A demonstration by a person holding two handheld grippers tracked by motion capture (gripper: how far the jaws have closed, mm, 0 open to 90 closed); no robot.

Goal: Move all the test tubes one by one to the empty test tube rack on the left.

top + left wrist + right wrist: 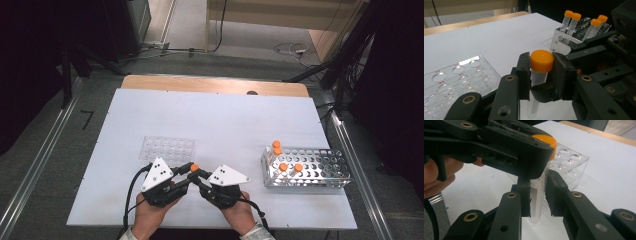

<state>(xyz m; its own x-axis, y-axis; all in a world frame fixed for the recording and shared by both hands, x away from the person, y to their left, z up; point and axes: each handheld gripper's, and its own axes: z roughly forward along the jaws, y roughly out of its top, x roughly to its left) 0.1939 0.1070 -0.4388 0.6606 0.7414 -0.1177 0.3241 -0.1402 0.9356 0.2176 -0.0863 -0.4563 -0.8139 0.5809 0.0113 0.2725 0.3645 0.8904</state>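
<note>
Well labels A4, B4, C4 are read on the clear well plate (454, 80). The upright orange-capped tube (541, 65) is clamped at its cap by the left gripper (541, 75) and at its body by the right gripper (539, 195).

Clear well plate (456, 80) bears labels A4, B4, C4.

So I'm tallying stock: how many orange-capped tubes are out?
5. Four stand in the metal rack: two at its back-left corner, two nearer its front. One tube is gripped between both tongs.
</note>
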